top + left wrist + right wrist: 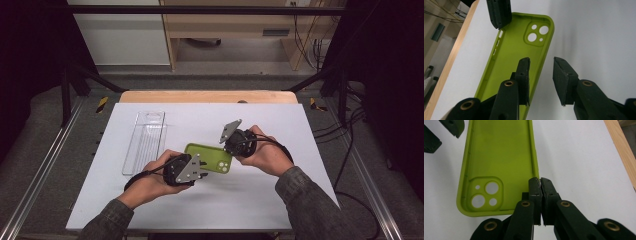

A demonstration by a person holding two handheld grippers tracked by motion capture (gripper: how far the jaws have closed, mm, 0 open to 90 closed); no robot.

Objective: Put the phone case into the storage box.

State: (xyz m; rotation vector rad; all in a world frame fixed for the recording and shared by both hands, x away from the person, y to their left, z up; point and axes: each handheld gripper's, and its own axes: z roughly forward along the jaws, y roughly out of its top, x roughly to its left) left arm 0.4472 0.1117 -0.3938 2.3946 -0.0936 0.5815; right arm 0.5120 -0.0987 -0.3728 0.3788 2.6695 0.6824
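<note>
A lime-green phone case lies hollow side up on the white table, its camera cut-outs toward the right. My right gripper is shut on the case's long side wall close to the camera end; in the right gripper view its jaws pinch that wall. My left gripper sits at the case's other end, open. In the left gripper view it straddles the case's side wall, one jaw inside the case, one outside, with gaps on both sides.
A clear plastic tray lies on the left part of the table. A wooden strip runs along the far edge. Metal rails flank both sides of the table. Bare white surface lies in front of the hands.
</note>
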